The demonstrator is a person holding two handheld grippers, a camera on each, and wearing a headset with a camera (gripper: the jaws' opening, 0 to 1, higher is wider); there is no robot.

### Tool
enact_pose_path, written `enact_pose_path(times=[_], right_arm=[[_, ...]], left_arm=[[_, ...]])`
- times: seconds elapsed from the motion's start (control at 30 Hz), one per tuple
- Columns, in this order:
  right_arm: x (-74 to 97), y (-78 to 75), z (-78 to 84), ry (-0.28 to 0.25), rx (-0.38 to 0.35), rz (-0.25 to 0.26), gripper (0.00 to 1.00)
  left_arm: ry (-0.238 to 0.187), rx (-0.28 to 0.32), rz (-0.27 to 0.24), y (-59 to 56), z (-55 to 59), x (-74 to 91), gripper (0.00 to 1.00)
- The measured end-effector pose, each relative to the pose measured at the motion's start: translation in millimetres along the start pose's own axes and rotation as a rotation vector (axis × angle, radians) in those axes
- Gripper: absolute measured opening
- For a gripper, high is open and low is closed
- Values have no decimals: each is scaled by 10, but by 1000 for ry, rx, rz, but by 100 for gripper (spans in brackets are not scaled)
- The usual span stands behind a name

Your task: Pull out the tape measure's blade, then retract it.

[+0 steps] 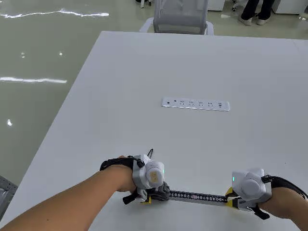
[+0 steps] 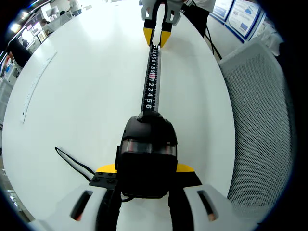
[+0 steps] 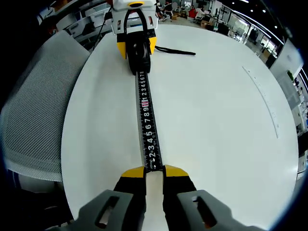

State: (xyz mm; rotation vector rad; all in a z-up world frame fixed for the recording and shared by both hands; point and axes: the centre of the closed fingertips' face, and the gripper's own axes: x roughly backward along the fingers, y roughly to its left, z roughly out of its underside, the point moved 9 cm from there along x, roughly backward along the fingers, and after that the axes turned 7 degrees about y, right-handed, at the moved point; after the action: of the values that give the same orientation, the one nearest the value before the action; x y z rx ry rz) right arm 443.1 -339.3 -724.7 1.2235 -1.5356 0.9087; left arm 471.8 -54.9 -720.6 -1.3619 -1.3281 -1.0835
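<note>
A black tape measure case sits on the white table, and my left gripper is shut on its sides. The case lies near the table's front edge in the head view, with the left gripper around it. The dark numbered blade runs right from the case to my right gripper. In the right gripper view the blade lies flat on the table, and my right gripper is shut on its tip. The case lies at the far end. The right gripper shows far off in the left gripper view.
A white power strip is set into the table's middle. A grey mesh chair stands at the far edge. The case's black wrist strap trails on the table. A person's legs stand beyond the table.
</note>
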Motion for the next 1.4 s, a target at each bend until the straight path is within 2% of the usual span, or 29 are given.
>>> enact_pose_path(times=[0.77,1.03,1.4], right_arm=[[45,-19,139,19,3,-1,10],[48,-35,233,27,-2,3,10],[51,-28,241,31,-7,5,10]], left_arm=[[-1,4,-1,7,1,2,33],[0,5,-1,4,-5,1,34],[0,5,1,7,-16,-2,34]])
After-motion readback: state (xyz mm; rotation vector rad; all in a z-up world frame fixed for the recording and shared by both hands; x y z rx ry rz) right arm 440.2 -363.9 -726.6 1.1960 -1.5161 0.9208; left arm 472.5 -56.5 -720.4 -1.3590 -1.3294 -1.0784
